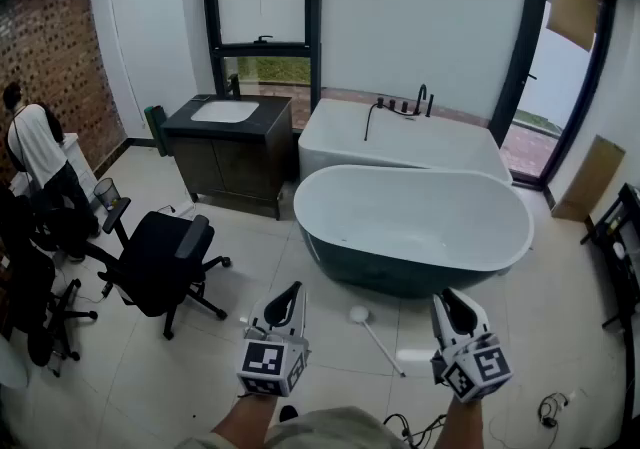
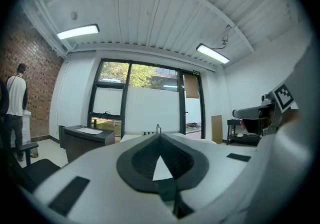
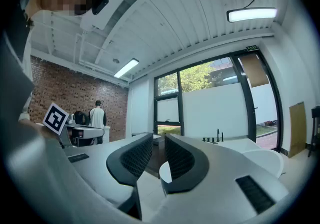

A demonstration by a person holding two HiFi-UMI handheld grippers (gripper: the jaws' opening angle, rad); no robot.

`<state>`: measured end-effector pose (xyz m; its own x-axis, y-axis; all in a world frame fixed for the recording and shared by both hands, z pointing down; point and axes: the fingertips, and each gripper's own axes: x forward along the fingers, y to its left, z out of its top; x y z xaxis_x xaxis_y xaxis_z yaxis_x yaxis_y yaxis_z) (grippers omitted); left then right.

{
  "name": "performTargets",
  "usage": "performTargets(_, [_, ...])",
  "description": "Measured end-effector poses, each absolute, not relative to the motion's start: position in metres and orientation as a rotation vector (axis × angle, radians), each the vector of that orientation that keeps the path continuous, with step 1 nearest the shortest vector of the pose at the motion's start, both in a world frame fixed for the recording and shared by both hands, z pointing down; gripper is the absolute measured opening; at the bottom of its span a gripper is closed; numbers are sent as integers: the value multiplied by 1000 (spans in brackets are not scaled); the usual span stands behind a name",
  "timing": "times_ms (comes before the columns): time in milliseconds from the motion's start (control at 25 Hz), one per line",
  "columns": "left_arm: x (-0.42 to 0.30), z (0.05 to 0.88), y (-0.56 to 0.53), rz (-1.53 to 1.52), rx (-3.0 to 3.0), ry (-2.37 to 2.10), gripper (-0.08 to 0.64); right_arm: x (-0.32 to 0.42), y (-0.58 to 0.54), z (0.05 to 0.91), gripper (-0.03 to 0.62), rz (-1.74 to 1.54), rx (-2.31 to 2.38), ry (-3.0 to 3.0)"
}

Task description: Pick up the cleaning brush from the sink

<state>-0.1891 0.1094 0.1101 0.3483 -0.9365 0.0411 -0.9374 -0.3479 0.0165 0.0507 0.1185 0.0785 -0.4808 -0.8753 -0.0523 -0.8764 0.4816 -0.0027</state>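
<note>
Holds left gripper (image 1: pixel 291 292) closed, empty | right gripper (image 1: pixel 448 297) slightly parted, empty | spots likely cleaning brush (image 1: pixel 376 336) on floor (image 1: pixel 330 272) ahead, between both — not in sink (image 1: pixel 224 111) far ahead-left | risks fruitless sink search, or brush slipping from off-centre pinch.

Left gripper (image 1: pixel 290 293) at 7 o'clock, jaws together; right gripper (image 1: pixel 452 299) at 5, jaws slightly apart; both point to 12.

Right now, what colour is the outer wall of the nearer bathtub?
Bathtub: dark teal outside, white inside; best in the head view.
</note>
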Motion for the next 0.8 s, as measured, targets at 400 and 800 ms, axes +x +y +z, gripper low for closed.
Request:
performTargets(400, [-195, 120, 104, 13, 2565, -1735, 5, 44, 116, 90, 66, 27, -1615, 2662])
performTargets(800, [-250, 159, 90, -84, 2545, -1601, 5, -7, 109, 129, 66, -36, -1730, 2688])
